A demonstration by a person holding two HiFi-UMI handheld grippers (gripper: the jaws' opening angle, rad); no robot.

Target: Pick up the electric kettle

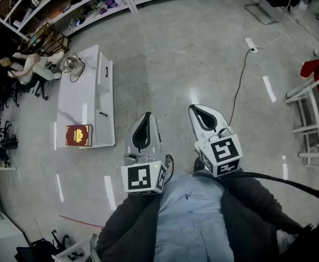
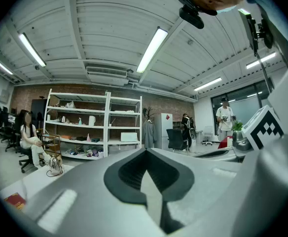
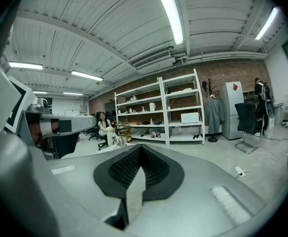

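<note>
Fingers (image 2: 129, 174) on both sides are pressed fully together with nothing between them: left gripper (image 1: 146, 119) and right gripper (image 1: 196, 112) both empty, held close in front of the person's torso (image 1: 189, 217), over bare floor (image 1: 176, 53). Kettle (image 1: 71, 65) sits at the far end of a white desk (image 1: 88, 100), well apart from both grippers, up and to the left in the head view. It looks like a shiny metal one with a dark cord looping off beside it. A red book (image 1: 78, 135) lies at the desk's near end, and a seated person (image 1: 33, 63) is just past the far end. The task is not started, since the person has to walk over first. Likely handling: stiff metal body, rounded and slick, so pinching the wall would probably slip. The handle is the better place to grab, but it is too small here to tell which side it faces. Weight depends on water inside, which cannot be judged from here, so expect it to tip forward if held at the handle's end. The cord may drag or snag on lift, and the fingers need to open before the reach.
</note>
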